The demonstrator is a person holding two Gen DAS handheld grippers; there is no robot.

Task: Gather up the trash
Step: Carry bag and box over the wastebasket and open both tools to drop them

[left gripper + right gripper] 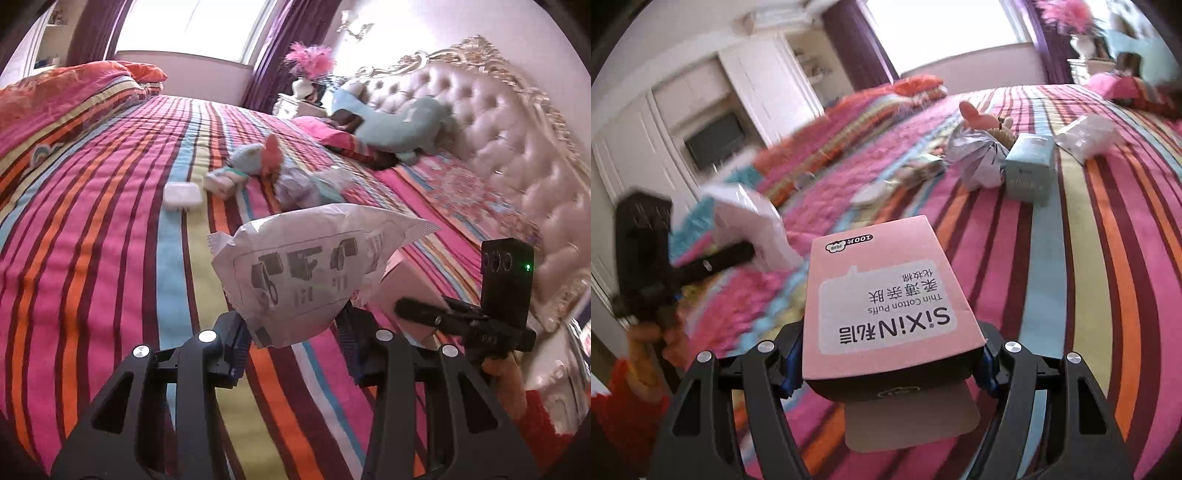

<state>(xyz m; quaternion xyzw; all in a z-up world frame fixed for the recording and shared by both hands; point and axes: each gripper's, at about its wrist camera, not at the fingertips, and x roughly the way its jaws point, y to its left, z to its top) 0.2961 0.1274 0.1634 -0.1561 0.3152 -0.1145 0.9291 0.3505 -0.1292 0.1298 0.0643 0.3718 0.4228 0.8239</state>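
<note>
My left gripper [291,332] is shut on a white plastic wrapper [306,273] with grey print, held above the striped bed. My right gripper [886,354] is shut on a pink cotton-puff box [886,295], held above the bed; its open flap hangs below. In the left wrist view the pink box [406,291] and the right gripper [465,317] show just right of the wrapper. In the right wrist view the white wrapper [750,221] and the left gripper [683,273] show at the left, blurred.
On the striped bedspread [1108,258] lie a light-blue box [1030,170], a crumpled silver wrapper [979,158], a clear plastic bag [1086,136], a small white case [183,195] and a small pack [221,181]. A teal plush [402,125] lies by the tufted headboard [498,147].
</note>
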